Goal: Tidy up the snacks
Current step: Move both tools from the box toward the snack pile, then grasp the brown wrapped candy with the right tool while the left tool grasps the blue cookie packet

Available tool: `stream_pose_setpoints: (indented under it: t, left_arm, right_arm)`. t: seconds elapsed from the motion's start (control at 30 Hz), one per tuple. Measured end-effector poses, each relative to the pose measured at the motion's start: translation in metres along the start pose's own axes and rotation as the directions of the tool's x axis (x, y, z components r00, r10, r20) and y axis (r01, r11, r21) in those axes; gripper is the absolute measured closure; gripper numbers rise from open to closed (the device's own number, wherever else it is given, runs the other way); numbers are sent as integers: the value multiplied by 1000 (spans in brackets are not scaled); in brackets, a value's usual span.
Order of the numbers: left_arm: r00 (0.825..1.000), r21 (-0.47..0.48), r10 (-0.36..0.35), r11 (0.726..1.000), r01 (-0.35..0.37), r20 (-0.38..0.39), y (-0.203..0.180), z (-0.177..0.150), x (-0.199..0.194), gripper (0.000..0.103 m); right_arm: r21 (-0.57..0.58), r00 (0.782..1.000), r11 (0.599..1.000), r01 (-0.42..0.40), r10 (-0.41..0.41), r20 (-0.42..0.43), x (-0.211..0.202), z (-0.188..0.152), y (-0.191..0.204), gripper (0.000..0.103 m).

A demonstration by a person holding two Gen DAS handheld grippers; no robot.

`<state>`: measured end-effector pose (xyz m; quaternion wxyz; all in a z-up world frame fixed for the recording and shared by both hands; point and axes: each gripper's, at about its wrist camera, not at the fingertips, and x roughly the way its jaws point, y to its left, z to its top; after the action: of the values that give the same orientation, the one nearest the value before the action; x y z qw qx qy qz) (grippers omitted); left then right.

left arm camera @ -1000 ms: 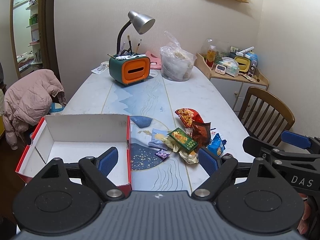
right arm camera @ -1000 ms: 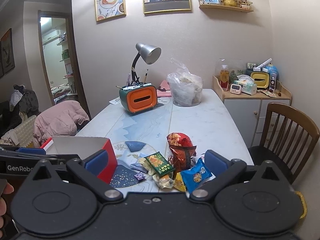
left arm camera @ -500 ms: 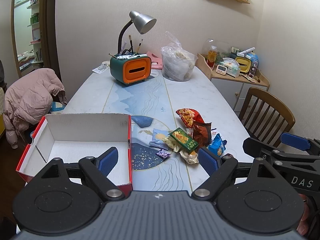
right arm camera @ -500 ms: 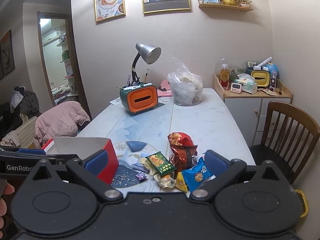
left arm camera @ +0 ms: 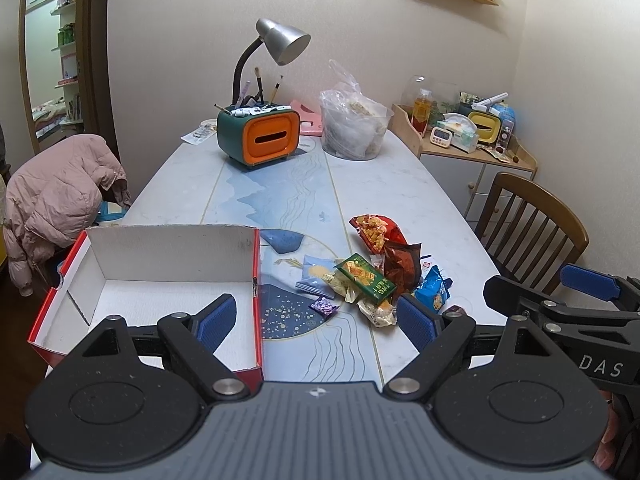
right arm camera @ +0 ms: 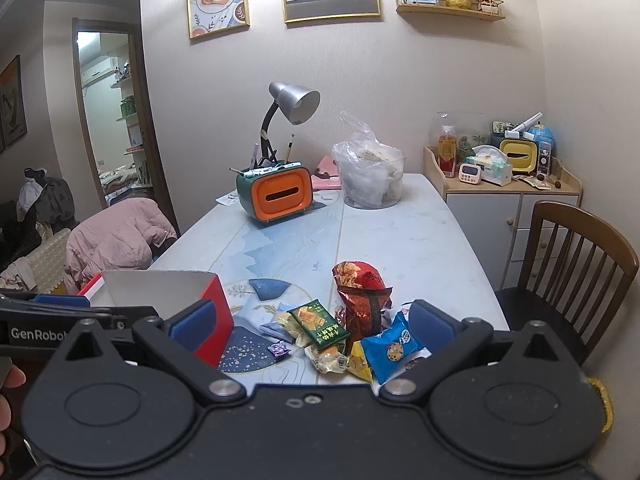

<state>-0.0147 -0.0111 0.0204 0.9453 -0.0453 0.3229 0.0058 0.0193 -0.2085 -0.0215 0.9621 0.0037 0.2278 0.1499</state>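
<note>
A pile of snack packets lies on the table: a red chip bag (left arm camera: 376, 230) (right arm camera: 358, 280), a dark red bag (left arm camera: 402, 266), a green packet (left arm camera: 364, 278) (right arm camera: 318, 324), a blue cookie packet (left arm camera: 434, 294) (right arm camera: 394, 348), a pale blue sachet (left arm camera: 314, 276) and a small purple candy (left arm camera: 325, 306) (right arm camera: 279, 348). An open red box with a white inside (left arm camera: 160, 276) (right arm camera: 208, 312) stands left of the pile and is empty. My left gripper (left arm camera: 316, 320) is open and empty, above the box's right wall. My right gripper (right arm camera: 310, 320) is open and empty, near the pile.
An orange and green tissue box with pens (left arm camera: 262, 138), a grey desk lamp (left arm camera: 282, 42) and a plastic bag of food (left arm camera: 354, 128) stand at the table's far end. A wooden chair (left arm camera: 528, 224) is at the right. A pink jacket (left arm camera: 56, 196) hangs at the left.
Both grippers have shifted slightly forward toward the table; the scene has slid a little in both views. The objects have not moved.
</note>
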Motion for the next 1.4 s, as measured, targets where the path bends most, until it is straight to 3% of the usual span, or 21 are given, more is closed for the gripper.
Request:
stream_pose_setpoints:
  t: [0.5, 0.9, 1.2, 1.4]
  left_arm:
    - [1000, 0, -7, 1000, 7, -18, -5, -1, 9, 16]
    - [997, 2, -32, 999, 32, -73, -14, 7, 42, 16]
    - [989, 30, -47, 998, 52, -144, -31, 9, 75, 16]
    - [982, 84, -74, 992, 89, -172, -50, 9, 100, 16]
  right_arm:
    - [1, 1000, 1000, 7, -7, -9, 5, 1, -4, 0]
    - [-2, 999, 1000, 18, -18, -47, 21, -1, -21, 3]
    - [-6, 993, 1000, 19, -19, -120, 46, -9, -49, 11]
    - [-70, 980, 997, 33, -46, -191, 74, -25, -82, 18]
